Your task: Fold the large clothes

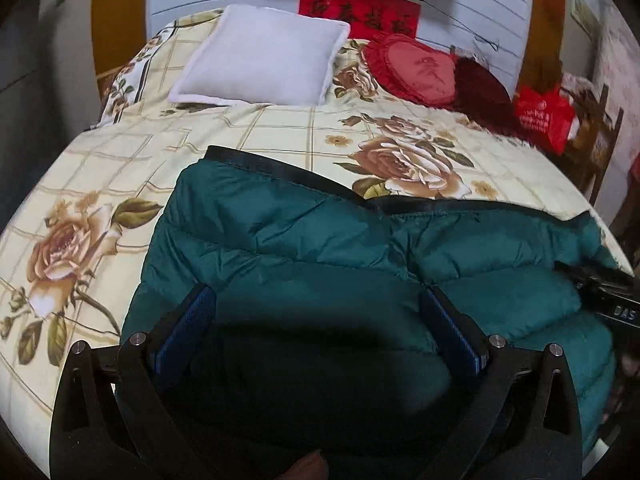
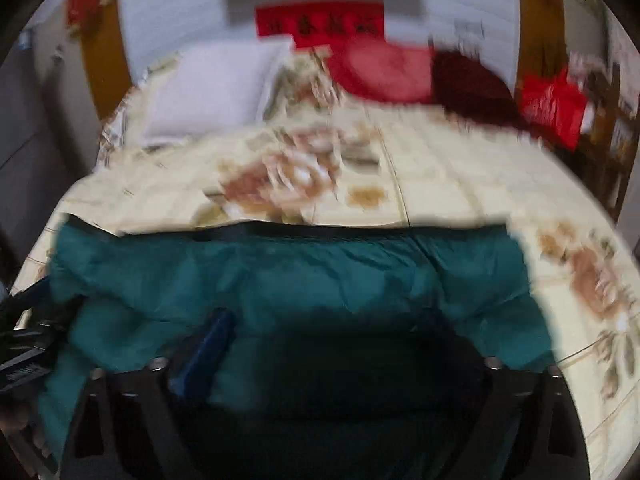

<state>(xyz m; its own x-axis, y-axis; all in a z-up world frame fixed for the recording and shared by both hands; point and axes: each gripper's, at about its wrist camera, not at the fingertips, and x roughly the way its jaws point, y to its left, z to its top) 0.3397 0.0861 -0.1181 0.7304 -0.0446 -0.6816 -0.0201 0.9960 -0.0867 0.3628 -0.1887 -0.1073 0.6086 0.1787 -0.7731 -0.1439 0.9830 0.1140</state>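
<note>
Left tongs [image 1: 316, 312] and right tongs [image 2: 328, 344] both gape, released, over the teal puffer jacket [image 1: 360, 248]. It lies on the bed [image 1: 280, 128] as a folded, black-edged block; a further fold likely remains, white pillow [image 1: 260, 60] at twelve o'clock.

My left gripper [image 1: 316, 316] is black framed with blue ribbed pads [image 1: 188, 324] and silver pivot screws [image 1: 138, 337]; my right gripper [image 2: 332, 344] looks alike, though blurred.

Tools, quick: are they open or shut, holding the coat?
Left tool: open above the coat, holding nothing.
Right tool: open, holding nothing.
</note>
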